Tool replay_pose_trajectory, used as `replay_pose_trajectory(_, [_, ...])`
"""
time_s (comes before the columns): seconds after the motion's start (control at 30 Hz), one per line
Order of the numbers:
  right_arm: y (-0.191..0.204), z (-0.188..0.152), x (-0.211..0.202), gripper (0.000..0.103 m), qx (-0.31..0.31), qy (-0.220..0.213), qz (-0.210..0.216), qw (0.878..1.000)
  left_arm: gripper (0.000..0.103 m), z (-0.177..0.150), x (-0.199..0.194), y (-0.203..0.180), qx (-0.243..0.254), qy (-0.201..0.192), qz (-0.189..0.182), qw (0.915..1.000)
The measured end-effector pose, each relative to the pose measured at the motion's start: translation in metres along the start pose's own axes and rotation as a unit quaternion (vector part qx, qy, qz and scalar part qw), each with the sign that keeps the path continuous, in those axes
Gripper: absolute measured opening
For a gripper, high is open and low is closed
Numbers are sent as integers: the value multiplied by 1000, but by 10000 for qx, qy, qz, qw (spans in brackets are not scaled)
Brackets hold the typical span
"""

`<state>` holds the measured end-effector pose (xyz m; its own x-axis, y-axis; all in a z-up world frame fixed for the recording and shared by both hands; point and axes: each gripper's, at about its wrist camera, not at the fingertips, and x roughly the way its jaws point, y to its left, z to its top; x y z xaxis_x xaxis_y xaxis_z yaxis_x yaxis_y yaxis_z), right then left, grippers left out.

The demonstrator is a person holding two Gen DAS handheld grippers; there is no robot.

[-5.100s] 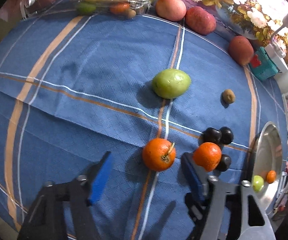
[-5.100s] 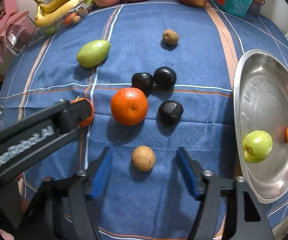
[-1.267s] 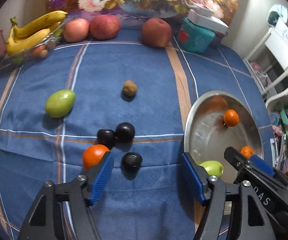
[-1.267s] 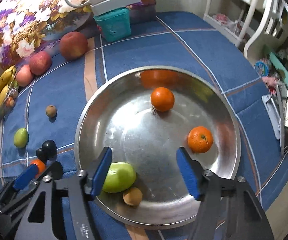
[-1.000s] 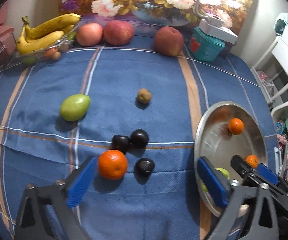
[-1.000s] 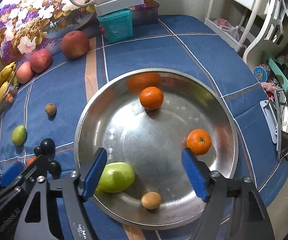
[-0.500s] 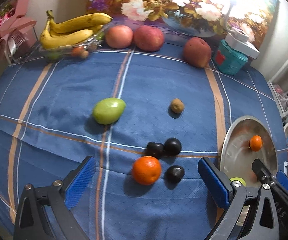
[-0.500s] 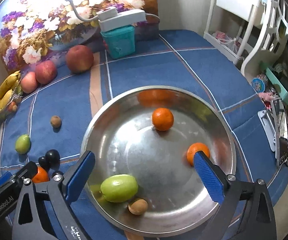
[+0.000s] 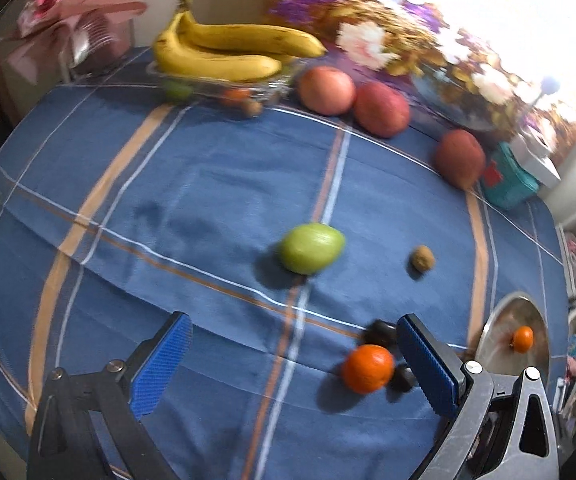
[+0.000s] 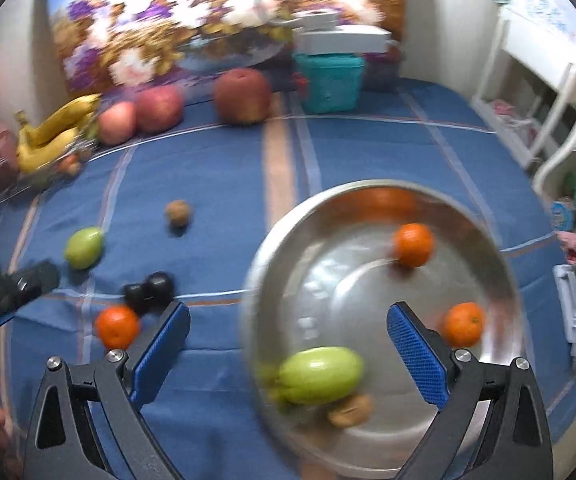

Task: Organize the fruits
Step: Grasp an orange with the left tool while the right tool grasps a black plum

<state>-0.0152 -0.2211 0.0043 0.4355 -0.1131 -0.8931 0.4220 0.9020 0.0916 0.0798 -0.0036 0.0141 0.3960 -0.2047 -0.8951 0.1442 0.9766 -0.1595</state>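
My left gripper (image 9: 293,354) hangs open over the blue cloth with nothing between its blue pads. An orange (image 9: 367,368) and dark plums (image 9: 381,330) lie just inside its right finger. Farther off lie a green mango (image 9: 311,248) and a small brown fruit (image 9: 421,258). My right gripper (image 10: 288,340) is open and empty above the left part of the steel bowl (image 10: 256,280). In the bowl lie a green mango (image 10: 319,374), a brown fruit (image 10: 349,410) and two oranges (image 10: 413,244), (image 10: 461,324). The left gripper's arm (image 10: 12,284) shows at the left edge.
Bananas (image 9: 224,52) in a clear dish and three red apples (image 9: 381,108) line the table's far side, with a teal box (image 10: 329,80) and a flower painting behind. A white chair (image 10: 547,92) stands to the right, past the table's edge.
Both grippers have swung left across the table, and the views are now blurred. The right gripper's jaws have widened. The bowl has slid toward the right in both views.
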Motion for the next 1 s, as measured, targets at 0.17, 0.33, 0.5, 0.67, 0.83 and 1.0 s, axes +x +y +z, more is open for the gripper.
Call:
replay_pose_trajectory(0.17, [29,-3,4,99,-233,82,607,9979,103,6,5,21,-257,56,-21,9997])
replay_pose_trajectory(0.33, [50,-4,8,99,-542,162,902,9943,103,8,3,30,-392,4,-2,9992])
replay_pose_trajectory(0.5, [53,-3,7,99,-480,96,996,9938,103,7,3,24,-274,18,-107,9996])
replay_pose_trajectory(0.67, [52,-2,7,98,-462,40,901,9949,103,6,6,17,-209,-36,-211,9996])
replay_pose_trajectory(0.83, [51,-1,10,74,-408,67,854,9955,103,3,13,11,-94,207,-498,9985])
replay_pose_trajectory(1.0, [53,-6,24,61,-482,340,790,9951,100,-5,27,-2,48,529,-606,9967])
